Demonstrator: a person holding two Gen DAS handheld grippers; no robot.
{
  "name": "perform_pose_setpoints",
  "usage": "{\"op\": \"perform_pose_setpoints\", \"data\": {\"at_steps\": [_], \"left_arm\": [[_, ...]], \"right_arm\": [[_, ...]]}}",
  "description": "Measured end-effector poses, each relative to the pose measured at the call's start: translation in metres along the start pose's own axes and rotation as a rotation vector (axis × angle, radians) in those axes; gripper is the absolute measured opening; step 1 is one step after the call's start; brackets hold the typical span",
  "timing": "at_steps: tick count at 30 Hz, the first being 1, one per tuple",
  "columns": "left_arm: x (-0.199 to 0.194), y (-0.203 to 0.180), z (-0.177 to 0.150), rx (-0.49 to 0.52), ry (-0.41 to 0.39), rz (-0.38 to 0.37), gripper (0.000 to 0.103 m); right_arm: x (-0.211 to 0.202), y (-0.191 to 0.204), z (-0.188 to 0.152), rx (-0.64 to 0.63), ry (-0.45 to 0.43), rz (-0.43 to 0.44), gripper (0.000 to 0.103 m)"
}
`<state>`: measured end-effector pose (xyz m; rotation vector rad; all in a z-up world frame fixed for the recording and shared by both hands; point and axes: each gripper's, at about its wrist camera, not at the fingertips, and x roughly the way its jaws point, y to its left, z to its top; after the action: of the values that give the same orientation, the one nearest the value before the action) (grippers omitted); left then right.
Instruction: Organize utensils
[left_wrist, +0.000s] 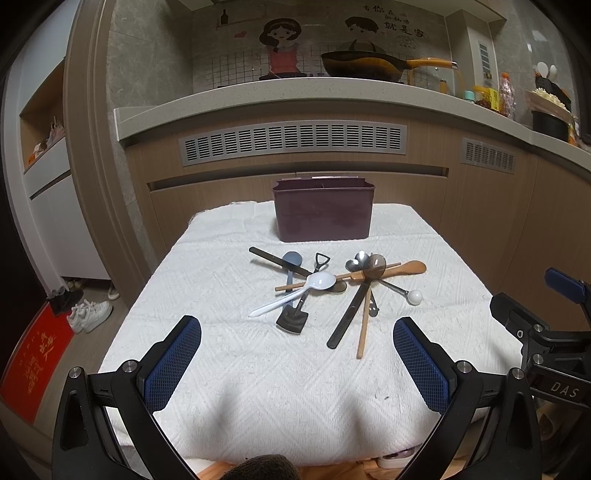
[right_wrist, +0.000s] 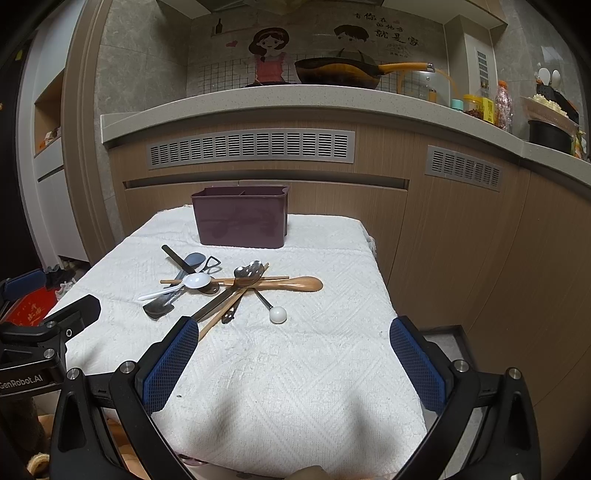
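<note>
Blue-padded left claw (left_wrist: 297, 363) and right claw (right_wrist: 291, 363) hovering wide apart, gripping nothing; utensils (left_wrist: 332, 288) lying heaped ahead of both claws on white-towelled surface (left_wrist: 258, 387), maroon holder (left_wrist: 323, 210) standing beyond.

bare white cloth (left_wrist: 258, 387) lies open between the near table edge and the utensil pile (left_wrist: 325, 288), free for approach. the pile's crossed handles overlap, leaving little gap between pieces; the white ball-ended piece (right_wrist: 277, 315) and wooden spoon (right_wrist: 295, 283) jut out on the right with clear cloth around them. a strip of cloth separates the pile from the maroon caddy (left_wrist: 323, 210), whose top is open. the cabinet front (right_wrist: 443, 229) rises close behind the caddy and along the table's right side.
</note>
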<state>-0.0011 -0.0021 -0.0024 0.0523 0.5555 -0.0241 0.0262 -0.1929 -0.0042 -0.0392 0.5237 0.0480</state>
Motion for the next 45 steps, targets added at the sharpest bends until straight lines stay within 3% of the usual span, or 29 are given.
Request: {"op": "perform_pose_setpoints", "data": {"at_steps": [6, 14, 21, 25, 33, 45], "left_arm": [[0.01, 0.004, 0.004, 0.0, 0.021, -0.012, 0.103], [0.022, 0.015, 0.015, -0.014, -0.013, -0.082, 0.103], [0.058, 0.019, 0.03, 0.021, 0.022, -0.095, 0.103], [0.078, 0.023, 0.038, 0.048, 0.024, -0.132, 0.103], [0.119, 0.046, 0.044, 0.069, 0.06, -0.046, 0.103], [0.138, 0.082, 0.045, 0.061, 0.056, -0.024, 0.103]], "right_arm": [[0.005, 0.0, 0.003, -0.01, 0.0, 0.003, 0.103], [0.018, -0.001, 0.015, -0.03, -0.004, 0.006, 0.103], [0.046, -0.001, 0.038, -0.049, 0.016, 0.025, 0.103], [0.076, 0.001, 0.051, -0.052, 0.061, 0.054, 0.103], [0.149, 0.023, 0.059, -0.007, 0.213, 0.079, 0.102], [0.222, 0.067, 0.045, -0.017, 0.389, -0.014, 0.074]]}}
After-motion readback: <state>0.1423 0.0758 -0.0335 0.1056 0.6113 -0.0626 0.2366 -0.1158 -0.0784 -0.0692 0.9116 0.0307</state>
